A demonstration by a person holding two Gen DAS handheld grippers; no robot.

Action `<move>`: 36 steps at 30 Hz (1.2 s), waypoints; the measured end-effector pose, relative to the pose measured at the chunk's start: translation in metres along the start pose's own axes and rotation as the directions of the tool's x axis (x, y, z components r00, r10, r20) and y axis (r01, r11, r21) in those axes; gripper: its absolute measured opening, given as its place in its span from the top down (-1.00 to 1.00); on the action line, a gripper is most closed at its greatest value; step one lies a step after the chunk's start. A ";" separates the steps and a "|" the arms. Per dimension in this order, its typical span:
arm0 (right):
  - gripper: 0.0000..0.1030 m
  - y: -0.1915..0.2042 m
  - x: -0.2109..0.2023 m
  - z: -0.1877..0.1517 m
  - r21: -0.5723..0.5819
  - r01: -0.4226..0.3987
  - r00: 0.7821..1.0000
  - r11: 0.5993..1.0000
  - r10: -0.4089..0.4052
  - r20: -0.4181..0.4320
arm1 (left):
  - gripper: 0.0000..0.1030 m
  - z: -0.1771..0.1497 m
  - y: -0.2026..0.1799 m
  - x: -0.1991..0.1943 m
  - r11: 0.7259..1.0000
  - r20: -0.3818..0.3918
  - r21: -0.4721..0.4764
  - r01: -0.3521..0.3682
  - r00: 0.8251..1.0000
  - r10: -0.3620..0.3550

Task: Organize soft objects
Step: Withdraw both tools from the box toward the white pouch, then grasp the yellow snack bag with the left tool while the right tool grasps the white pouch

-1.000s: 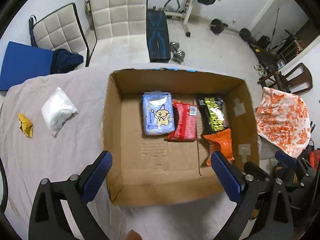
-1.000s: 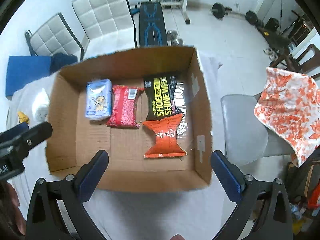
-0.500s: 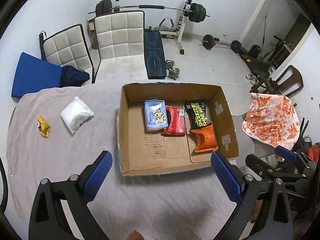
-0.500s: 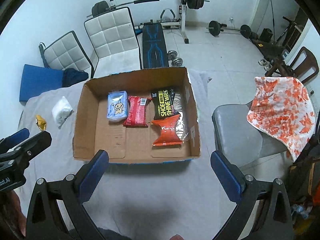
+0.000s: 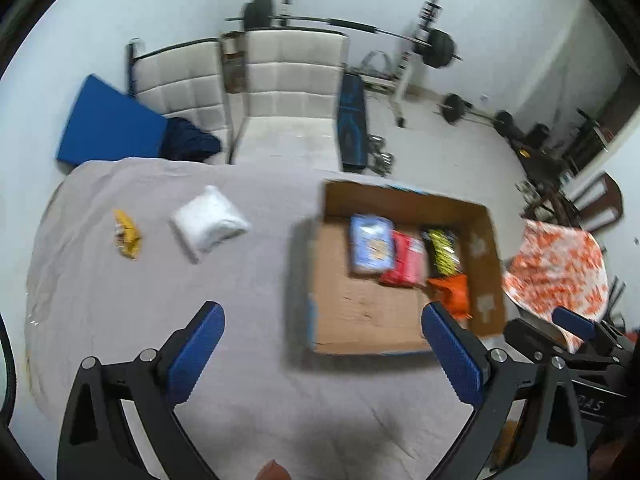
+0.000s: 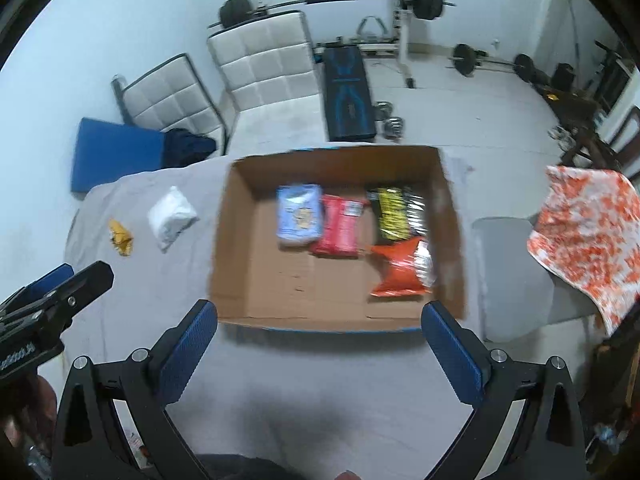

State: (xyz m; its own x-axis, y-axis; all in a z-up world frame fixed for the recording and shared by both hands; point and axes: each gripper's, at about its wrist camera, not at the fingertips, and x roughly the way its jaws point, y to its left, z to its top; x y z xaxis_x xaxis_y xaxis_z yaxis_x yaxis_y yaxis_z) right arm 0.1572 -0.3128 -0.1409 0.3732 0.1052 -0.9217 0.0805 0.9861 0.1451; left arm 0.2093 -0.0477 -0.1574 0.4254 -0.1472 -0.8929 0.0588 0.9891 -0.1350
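A cardboard box point(image 6: 236, 240) sits on the grey-covered table point(image 5: 248, 280). In it lie a light blue pack point(image 6: 299, 216), a red pack point(image 6: 339, 226), a black-and-yellow wipes pack point(image 6: 394, 212) and an orange pack point(image 6: 402, 268). The box also shows in the left wrist view point(image 5: 490, 264). On the cloth to the box's left lie a white soft pack point(image 5: 209, 224) and a small yellow wrapper point(image 5: 127, 234); both also show in the right wrist view, the pack point(image 6: 171, 216) and the wrapper point(image 6: 121, 237). My left gripper point(image 5: 320, 352) is open and empty. My right gripper point(image 6: 319, 350) is open and empty, in front of the box.
Two white padded chairs point(image 5: 288, 92) stand behind the table, with a blue mat point(image 5: 108, 128) and dark cloth to their left. A chair with an orange-patterned cloth point(image 6: 588, 236) stands at the right. Gym weights and a bench point(image 6: 348, 92) are on the floor beyond.
Both grippers have pulled back and up from the box. The left view has swung left, so the white pack and yellow wrapper sit nearer its middle. Both stay open.
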 end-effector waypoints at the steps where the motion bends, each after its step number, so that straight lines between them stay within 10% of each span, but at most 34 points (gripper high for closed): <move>1: -1.00 0.009 0.003 0.004 -0.011 -0.010 1.000 1.000 0.010 -0.003 | -0.96 0.005 0.017 0.000 0.999 0.006 -0.020 -0.025 1.000 0.025; 15: -1.00 0.226 0.129 0.075 -0.269 -0.172 0.976 0.947 0.128 -0.175 | -0.96 0.042 0.233 0.053 0.951 -0.114 -0.214 -0.221 0.973 0.201; 22: -1.00 0.285 0.244 0.099 -0.330 -0.118 0.963 0.937 0.027 -0.267 | -0.96 0.036 0.313 0.133 0.941 -0.271 -0.200 -0.274 0.938 0.215; 36: -1.00 0.338 0.387 0.117 -0.454 -0.102 0.920 0.885 -0.090 -0.382 | -0.96 0.061 0.353 0.270 0.977 -0.378 0.028 -0.213 0.902 0.208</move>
State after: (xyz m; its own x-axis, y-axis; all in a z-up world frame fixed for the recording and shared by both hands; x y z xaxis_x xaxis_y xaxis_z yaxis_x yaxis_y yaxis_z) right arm 0.4375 0.0458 -0.4064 -0.0171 0.0572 -0.9982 -0.3859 0.9206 0.0593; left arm 0.3999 0.2621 -0.4198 0.0543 0.0707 -0.9960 -0.0077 0.9975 0.0704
